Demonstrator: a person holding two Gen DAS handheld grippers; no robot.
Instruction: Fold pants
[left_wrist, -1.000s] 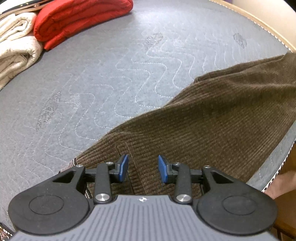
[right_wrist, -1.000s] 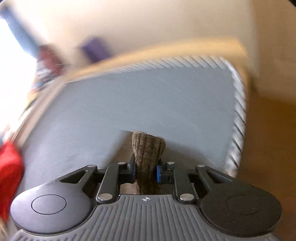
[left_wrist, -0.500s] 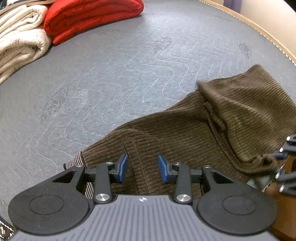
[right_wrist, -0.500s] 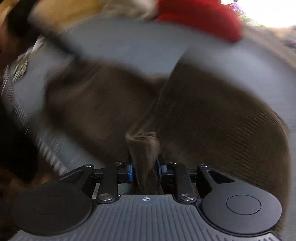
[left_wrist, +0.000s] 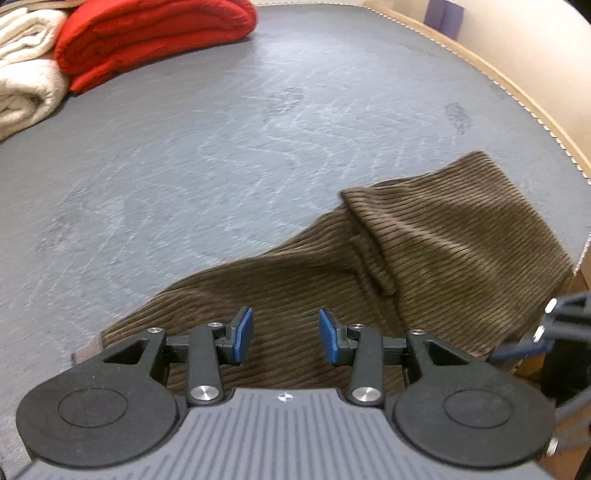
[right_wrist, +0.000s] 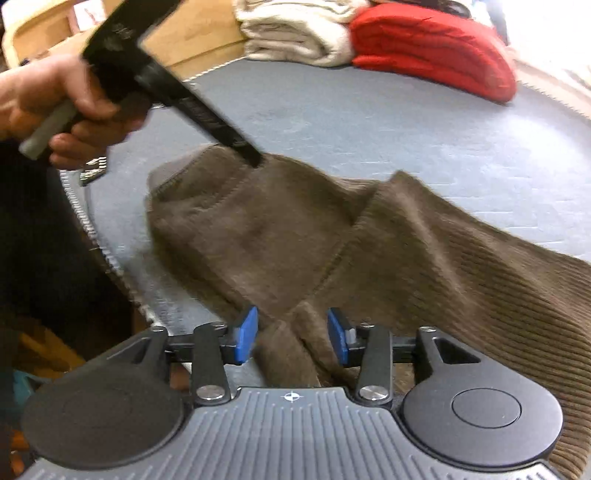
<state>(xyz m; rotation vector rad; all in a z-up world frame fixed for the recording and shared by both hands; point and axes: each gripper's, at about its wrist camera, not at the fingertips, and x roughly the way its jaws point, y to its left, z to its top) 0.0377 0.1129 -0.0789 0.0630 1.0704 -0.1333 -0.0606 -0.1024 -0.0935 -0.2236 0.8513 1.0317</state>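
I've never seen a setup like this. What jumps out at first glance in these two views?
The brown corduroy pants sprawl across the near side of the grey quilted mattress, one part doubled over the rest. Both the left gripper and the right gripper hang open just above the fabric. At the far edge, a bright red folded blanket sits beside cream towels.

Open grey mattress (left_wrist: 229, 155) from 10 to 1 o'clock ahead of the left claw (left_wrist: 284, 336), jaws apart over brown pants (left_wrist: 424, 251). Blocked at 11 o'clock, far back, by a red blanket (left_wrist: 147, 40) and cream towels (left_wrist: 26, 85), touching. Mattress edge close at 2 o'clock. Crowded at 3 o'clock by the right claw (right_wrist: 291, 339), jaws apart around a fabric fold.
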